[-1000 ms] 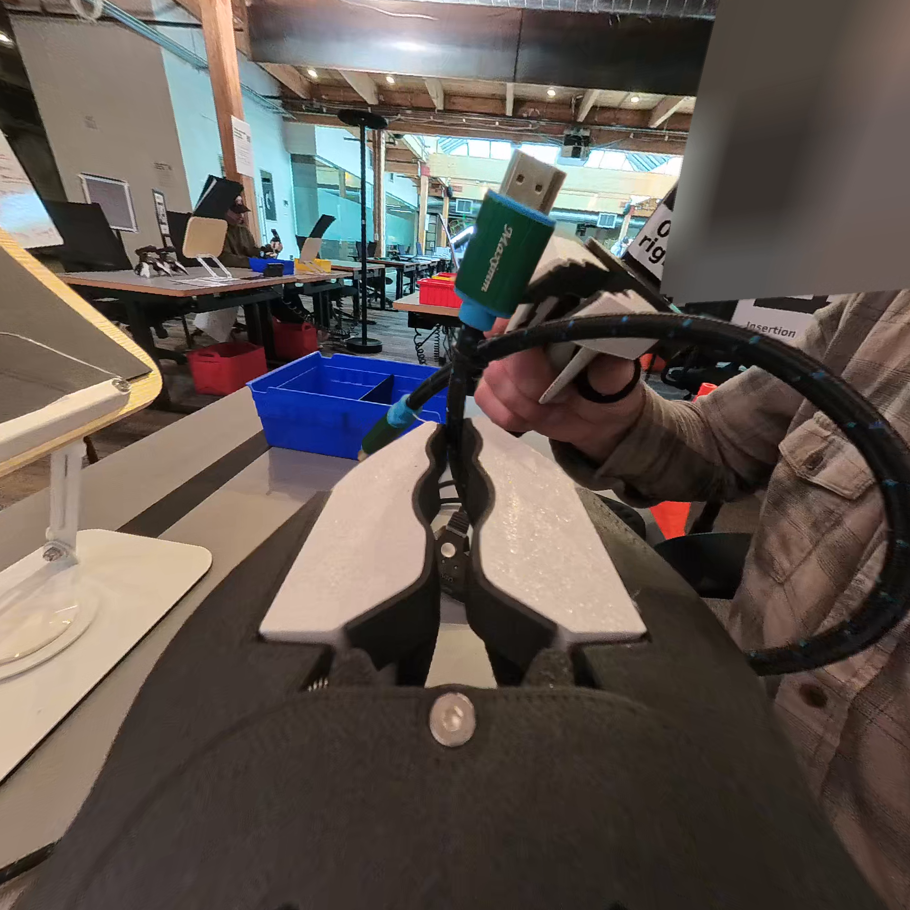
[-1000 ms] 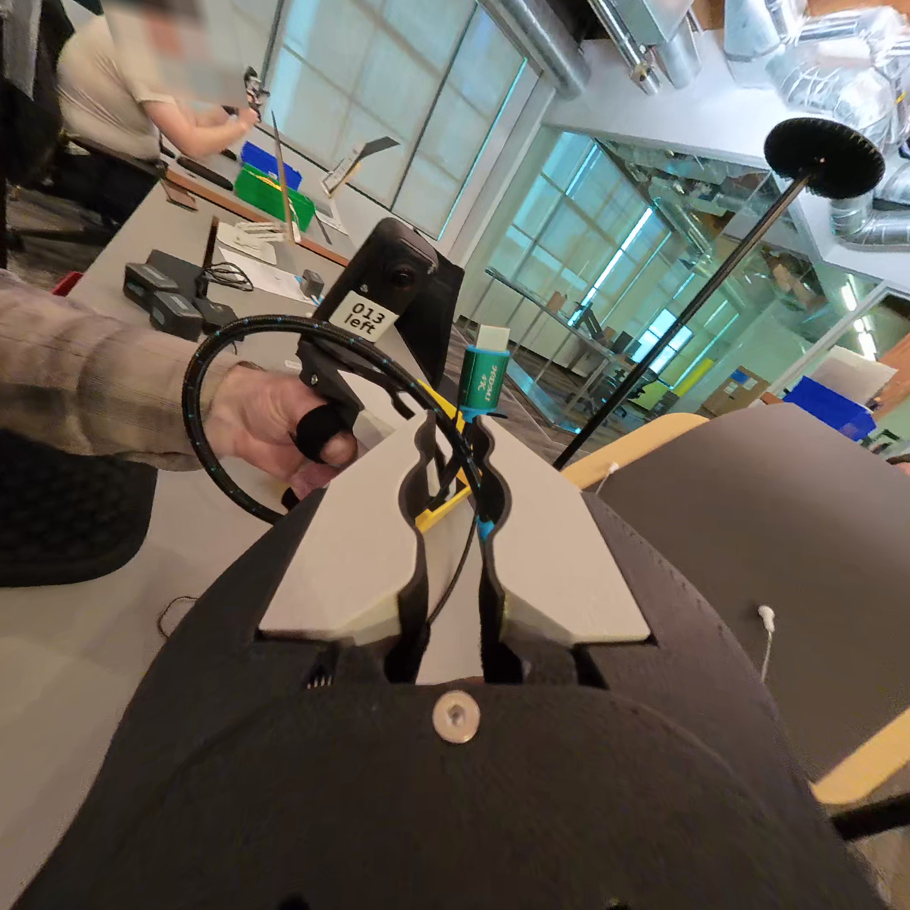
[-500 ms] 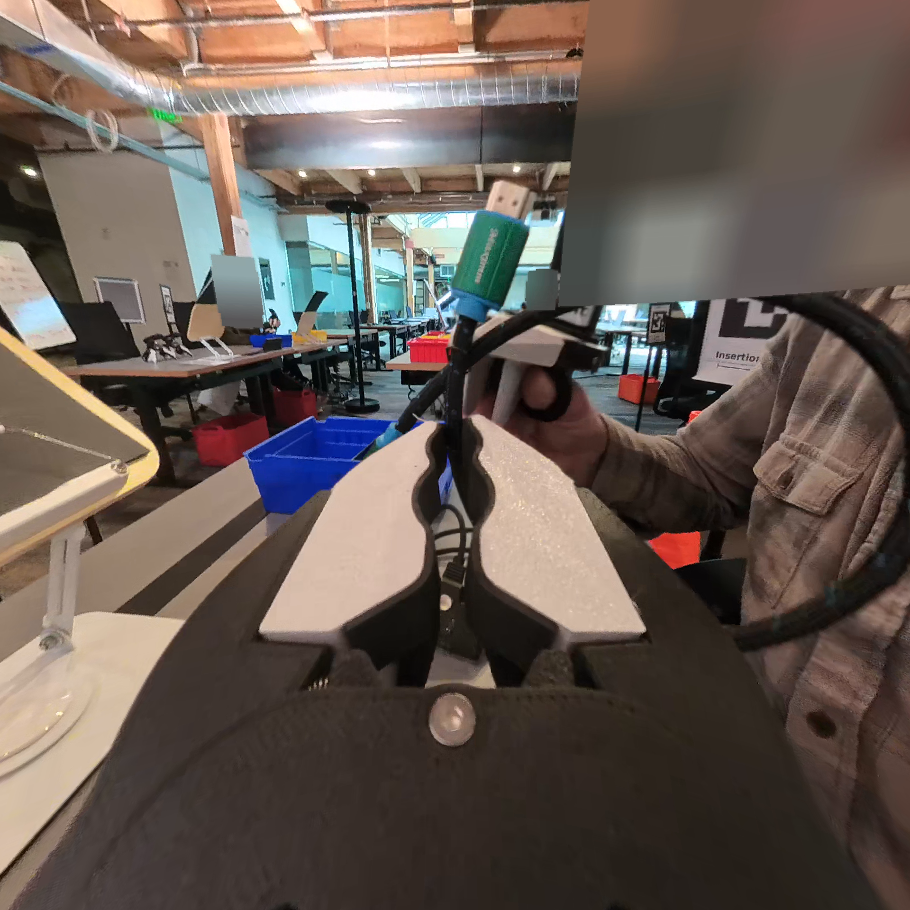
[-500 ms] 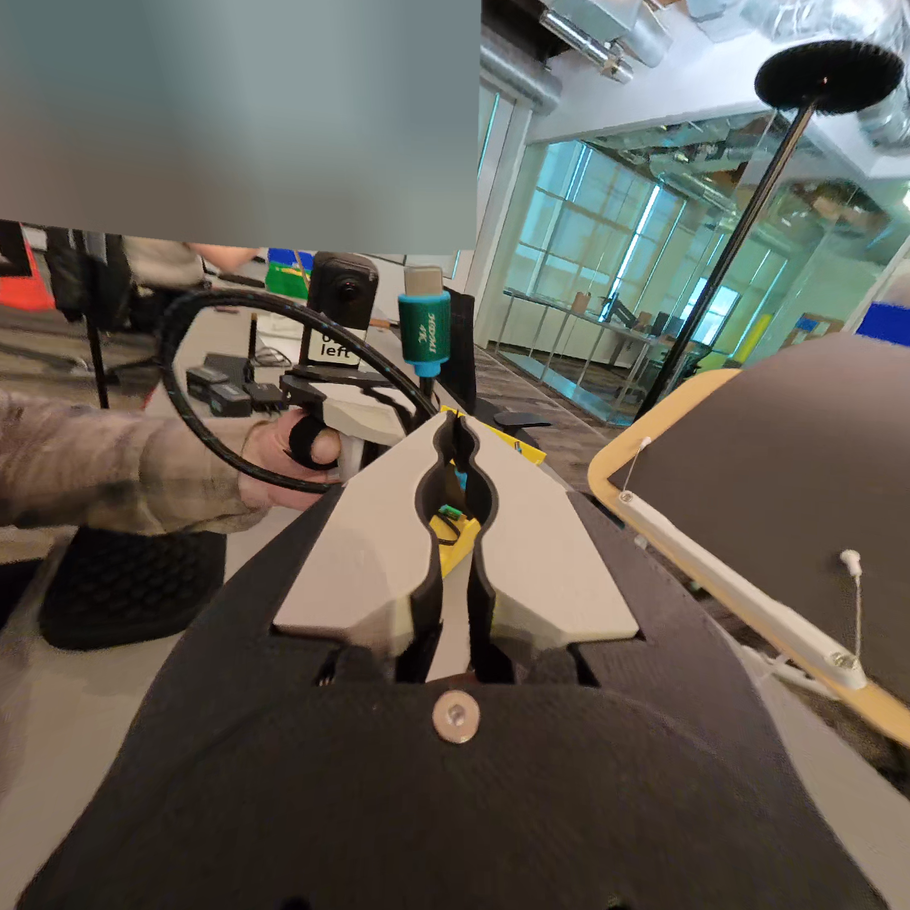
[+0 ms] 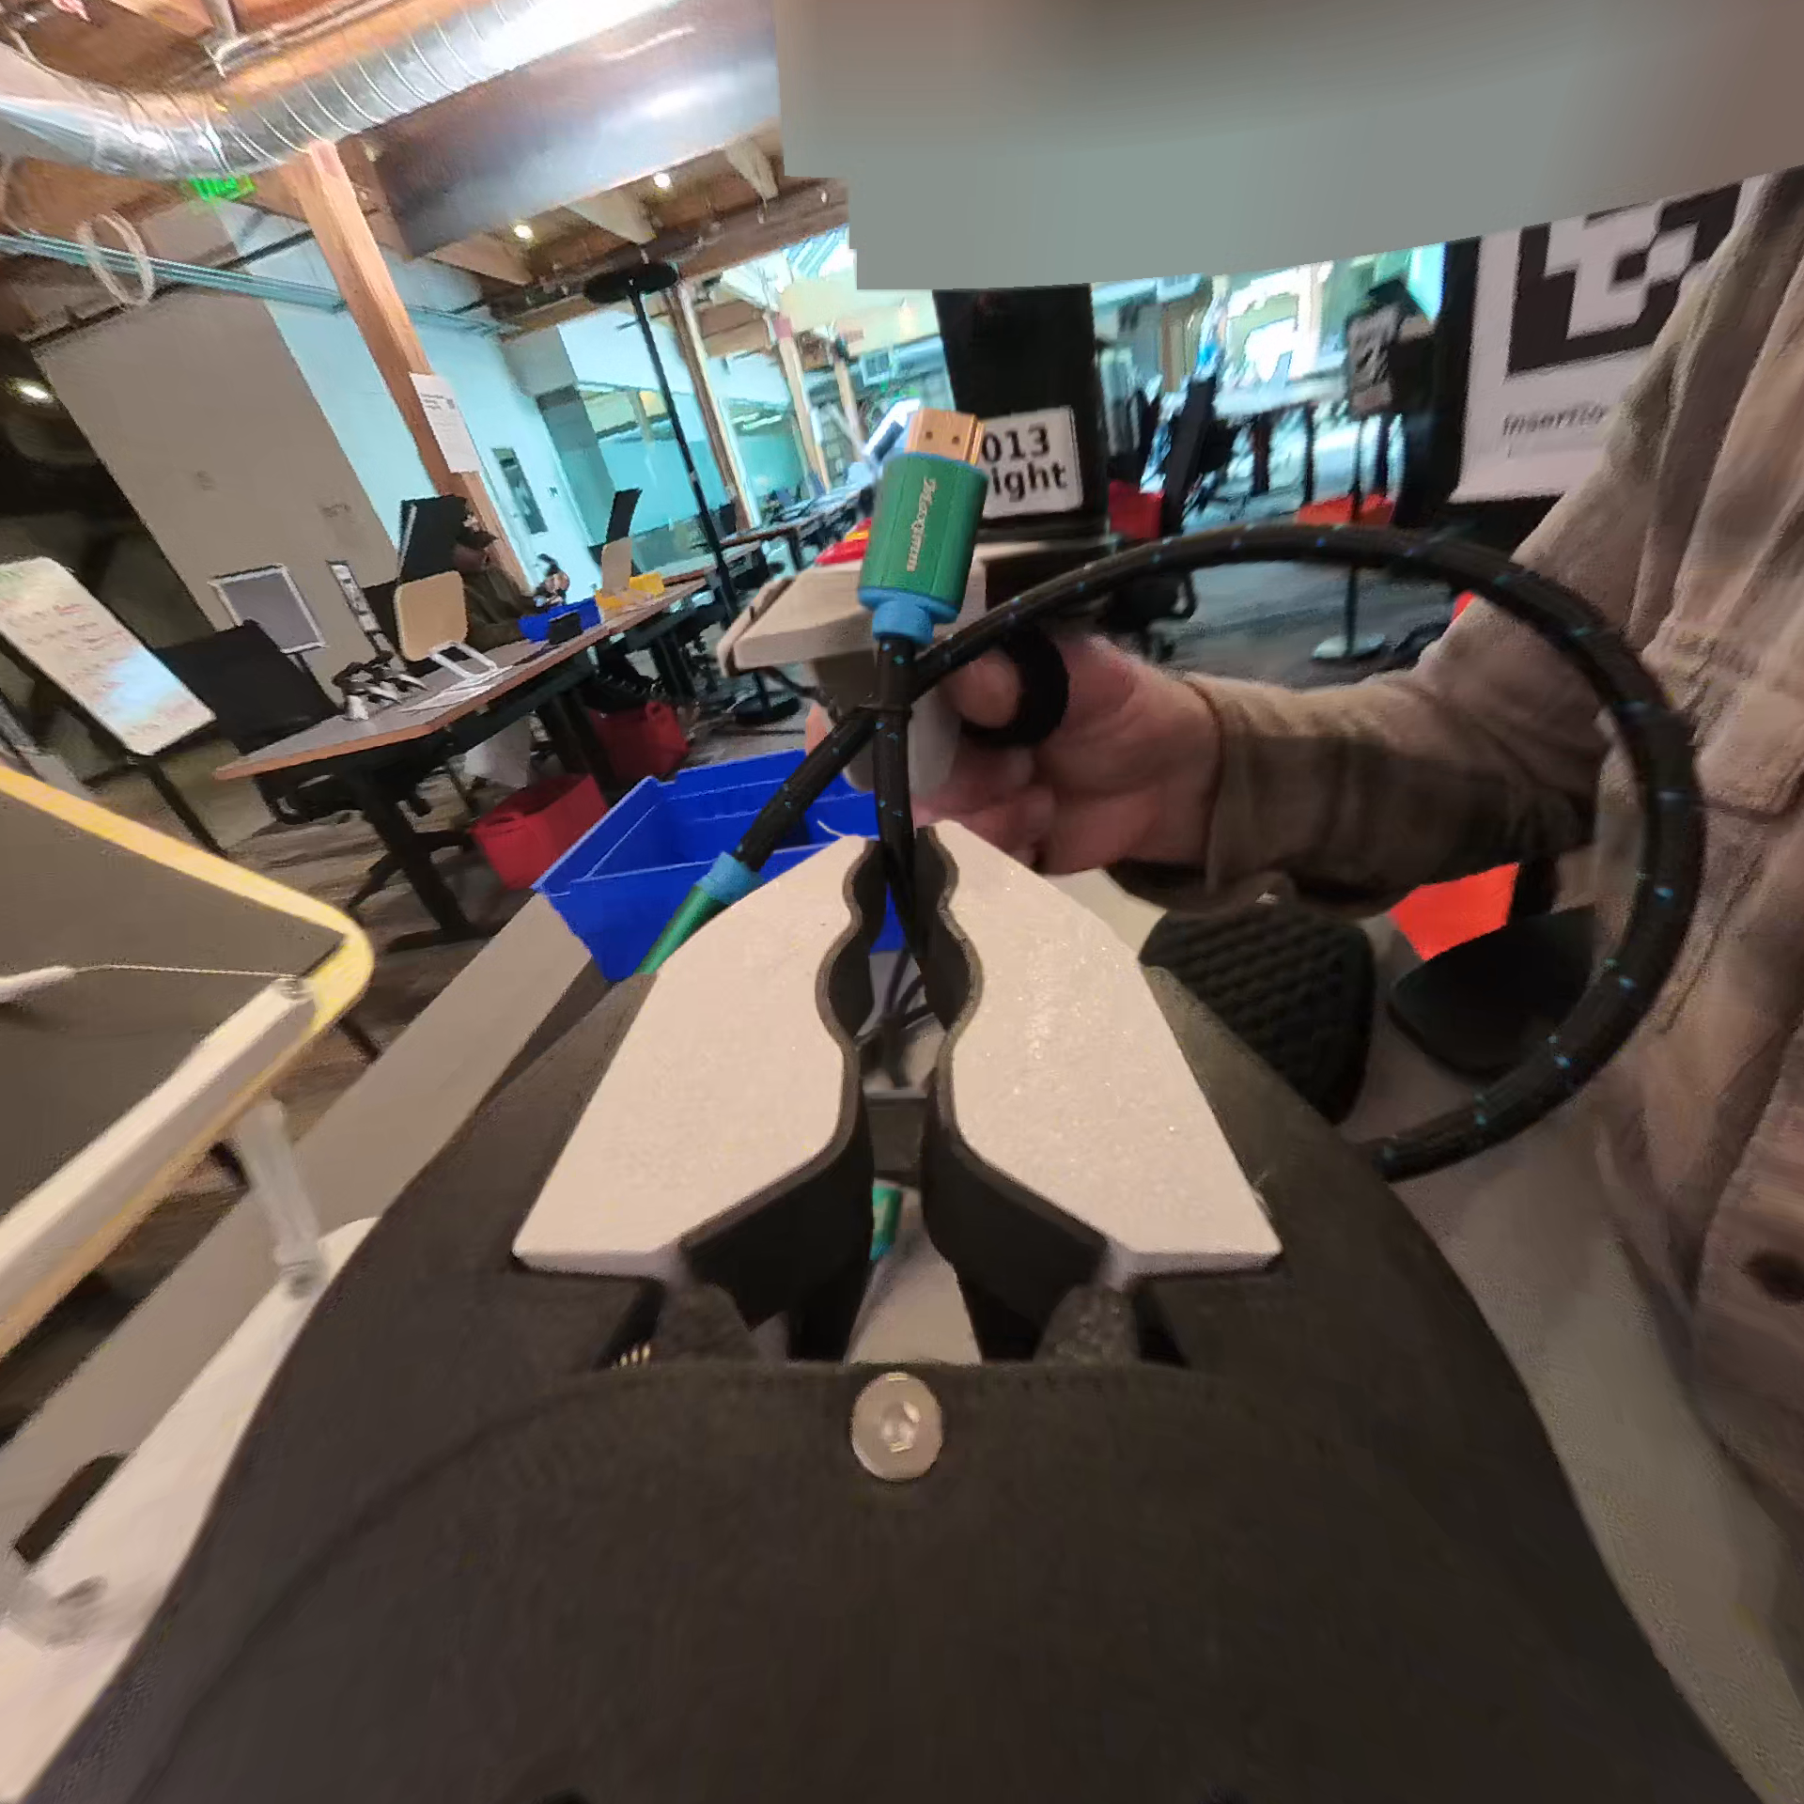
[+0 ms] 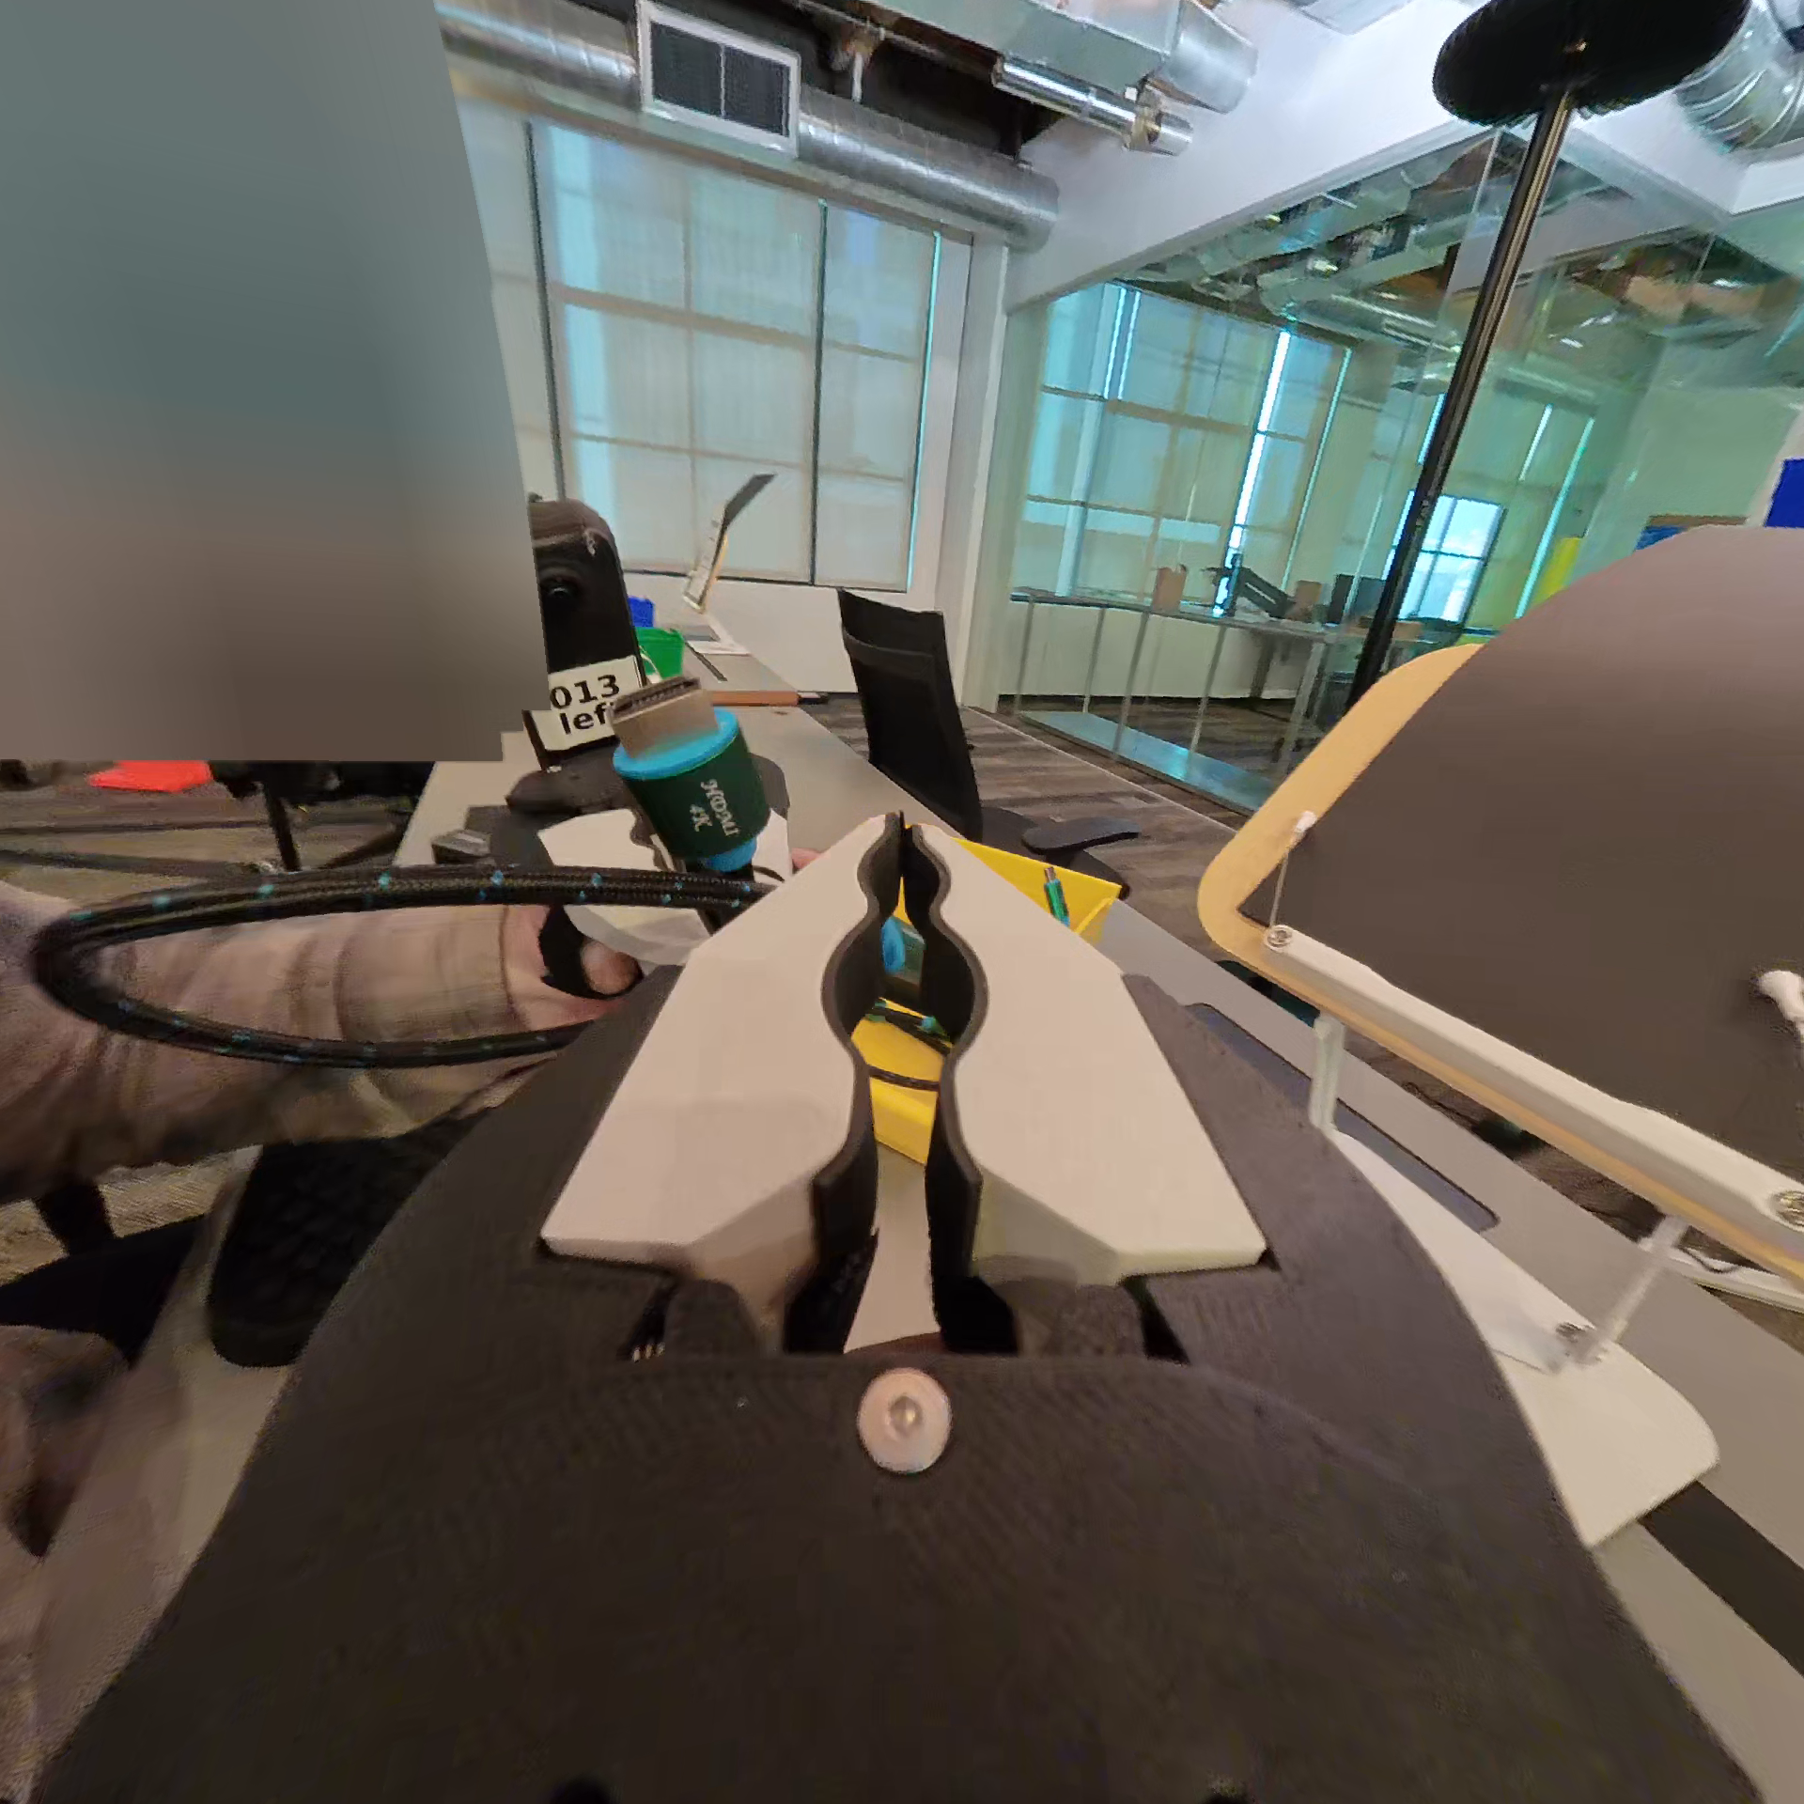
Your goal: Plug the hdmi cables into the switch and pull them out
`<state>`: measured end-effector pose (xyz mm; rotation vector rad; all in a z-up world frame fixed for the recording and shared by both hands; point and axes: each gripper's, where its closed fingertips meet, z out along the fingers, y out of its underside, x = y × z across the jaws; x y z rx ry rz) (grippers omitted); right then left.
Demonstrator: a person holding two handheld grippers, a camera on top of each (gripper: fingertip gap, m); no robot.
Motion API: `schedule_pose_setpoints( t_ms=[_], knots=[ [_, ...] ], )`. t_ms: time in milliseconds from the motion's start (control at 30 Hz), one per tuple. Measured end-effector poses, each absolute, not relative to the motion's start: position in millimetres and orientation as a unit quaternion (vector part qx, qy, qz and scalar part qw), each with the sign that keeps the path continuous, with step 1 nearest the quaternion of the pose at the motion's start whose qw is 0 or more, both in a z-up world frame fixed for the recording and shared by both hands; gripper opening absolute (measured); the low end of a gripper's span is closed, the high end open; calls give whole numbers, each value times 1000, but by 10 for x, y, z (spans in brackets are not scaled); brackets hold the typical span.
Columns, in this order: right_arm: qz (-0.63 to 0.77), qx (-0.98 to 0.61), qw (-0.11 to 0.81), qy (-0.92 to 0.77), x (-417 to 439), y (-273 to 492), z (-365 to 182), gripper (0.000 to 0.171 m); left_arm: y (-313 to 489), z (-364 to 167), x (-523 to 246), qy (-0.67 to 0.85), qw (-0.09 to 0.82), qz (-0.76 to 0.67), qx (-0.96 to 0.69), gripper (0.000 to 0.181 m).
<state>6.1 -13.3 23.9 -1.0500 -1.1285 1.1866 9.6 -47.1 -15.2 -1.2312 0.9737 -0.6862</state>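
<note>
Jaws of the left gripper [image 5: 903, 879] pinch the braided HDMI cable [image 5: 1601, 781] below its green plug [image 5: 918, 547] at twelve o'clock, the right gripper [image 6: 903, 849] looks closed empty, and, with no switch visible, that thin hold could let the plug twist off-line.

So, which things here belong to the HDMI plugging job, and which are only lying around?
Job:
- HDMI plug
- braided cable, clamped in the jaws of the left gripper
- right gripper
No switch is in view.

Lying about:
- blue bin
- yellow bin
- board on a stand
- office chair
</note>
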Motion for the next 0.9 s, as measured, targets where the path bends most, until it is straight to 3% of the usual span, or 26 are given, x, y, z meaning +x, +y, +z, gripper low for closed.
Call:
schedule_pose_setpoints(
  t_ms=[267,300,400,533,633,767,833,900],
  knots=[
    [537,-418,529,-508,170,-205,191,0,-433,-180,33,524,653,-117,-535,6],
    [522,-401,537,-528,213,-228,172,7,-458,-176,38,536,645,-113,-533,6],
    [384,-347,602,-608,299,-203,69,28,-491,-184,23,553,619,-138,-540,6],
    [112,-194,671,-707,306,-339,-50,30,-509,-120,11,537,611,-218,-540,6],
    [21,-151,694,-703,245,-380,-61,32,-517,-98,15,520,602,-273,-541,6],
    [-53,-125,725,-675,170,-398,-37,21,-502,-139,40,502,593,-317,-544,6],
    [-49,-124,732,-668,163,-413,-13,3,-505,-168,55,499,586,-332,-545,6],
    [-21,-137,728,-671,166,-427,-9,8,-499,-181,67,493,582,-345,-548,6]
  ],
)
